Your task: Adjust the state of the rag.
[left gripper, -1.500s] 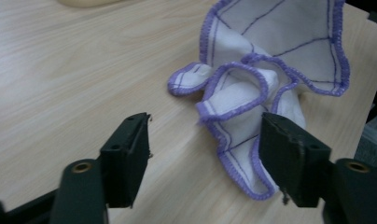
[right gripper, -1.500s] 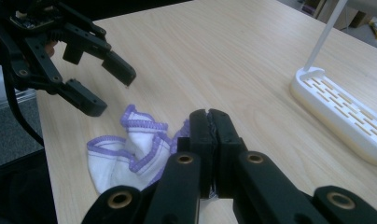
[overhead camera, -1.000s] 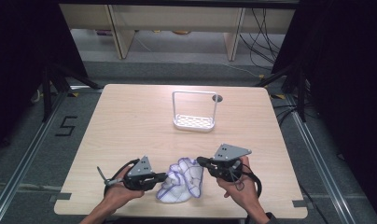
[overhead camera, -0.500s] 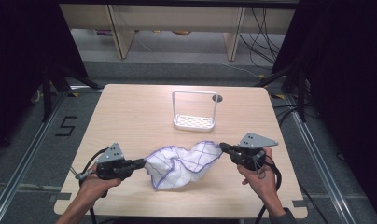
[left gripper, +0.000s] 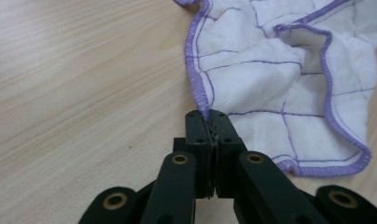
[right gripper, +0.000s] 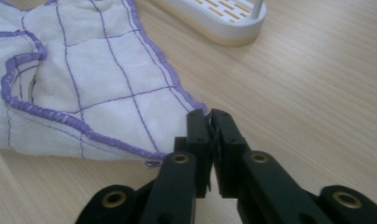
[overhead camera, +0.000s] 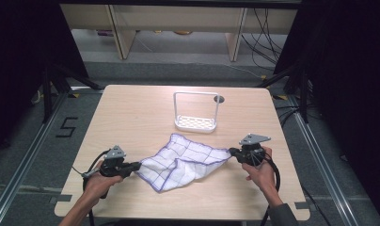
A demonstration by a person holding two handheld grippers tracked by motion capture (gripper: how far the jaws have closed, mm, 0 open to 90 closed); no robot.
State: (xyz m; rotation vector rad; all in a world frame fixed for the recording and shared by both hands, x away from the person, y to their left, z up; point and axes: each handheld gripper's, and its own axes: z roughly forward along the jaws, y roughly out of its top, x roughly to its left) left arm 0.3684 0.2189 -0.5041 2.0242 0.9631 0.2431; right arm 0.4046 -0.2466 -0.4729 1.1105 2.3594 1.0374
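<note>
Cloth (overhead camera: pixel 183 160) lies stretched on the bench (overhead camera: pixel 131 117), its opposite corners pinched by the left hand-held gripper (overhead camera: pixel 137 165) and right hand-held gripper (overhead camera: pixel 231 151); a white rack (overhead camera: pixel 196 123) seems just clear of it

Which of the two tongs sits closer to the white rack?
The right tongs, pinching the cloth corner on the rack's side; the left tongs hold the opposite corner nearer the table's front edge.

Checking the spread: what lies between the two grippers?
The cloth, pinched by the left gripper and the right gripper, spans the gap in the high view.
</note>
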